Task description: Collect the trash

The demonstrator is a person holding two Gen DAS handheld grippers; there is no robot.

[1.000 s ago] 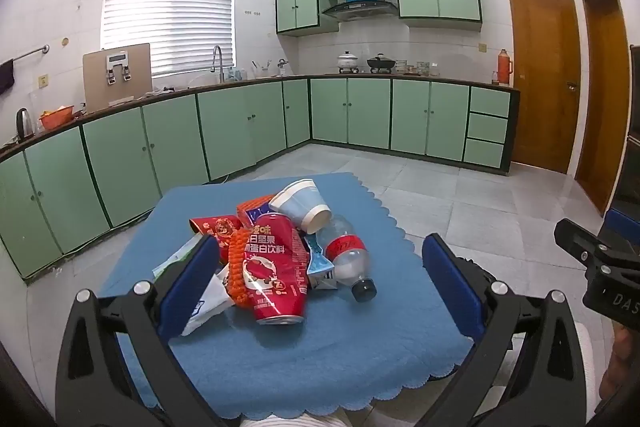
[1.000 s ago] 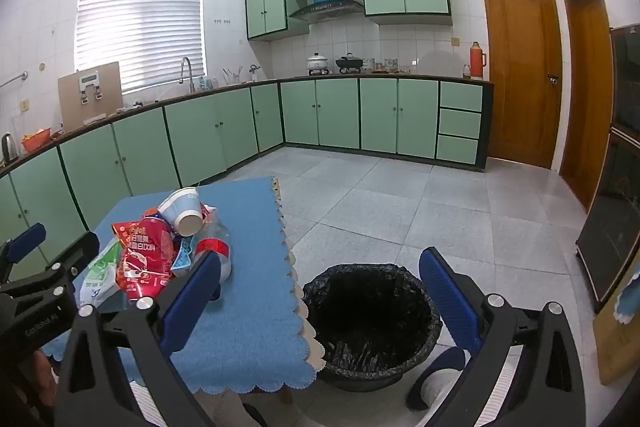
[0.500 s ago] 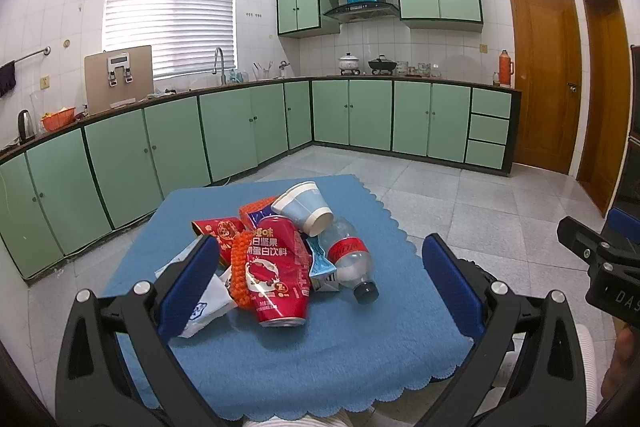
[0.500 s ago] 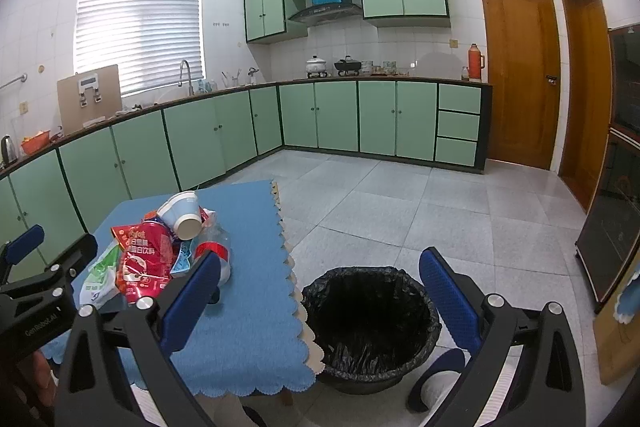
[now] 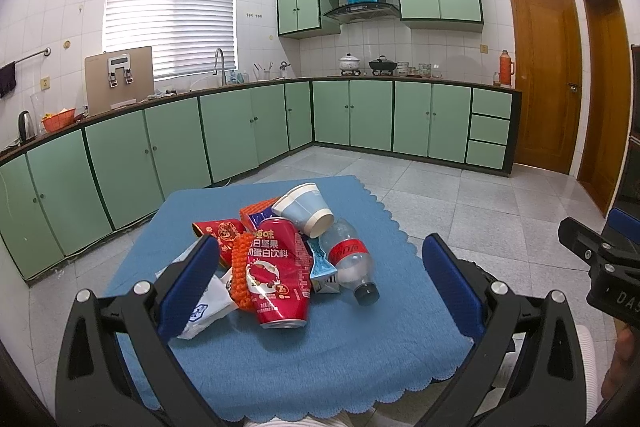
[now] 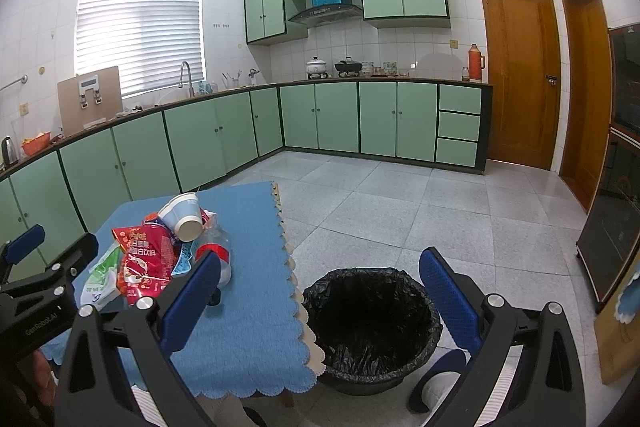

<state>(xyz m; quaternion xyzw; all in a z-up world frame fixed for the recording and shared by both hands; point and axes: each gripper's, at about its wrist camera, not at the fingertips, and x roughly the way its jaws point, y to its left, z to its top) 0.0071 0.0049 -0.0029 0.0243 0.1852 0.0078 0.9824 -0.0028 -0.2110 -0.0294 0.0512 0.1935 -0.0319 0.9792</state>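
Both grippers gape wide, nothing between their blue pads — the left gripper [image 5: 320, 277] hangs over the trash heap on the blue tablecloth [image 5: 304, 359]. A red drink pouch [image 5: 278, 277] lies on top beside a clear plastic bottle [image 5: 350, 261], a paper cup [image 5: 306, 209] tipped against them. Right gripper [image 6: 320, 293] hovers above the black-lined trash bin [image 6: 372, 323], just beside the table's edge.
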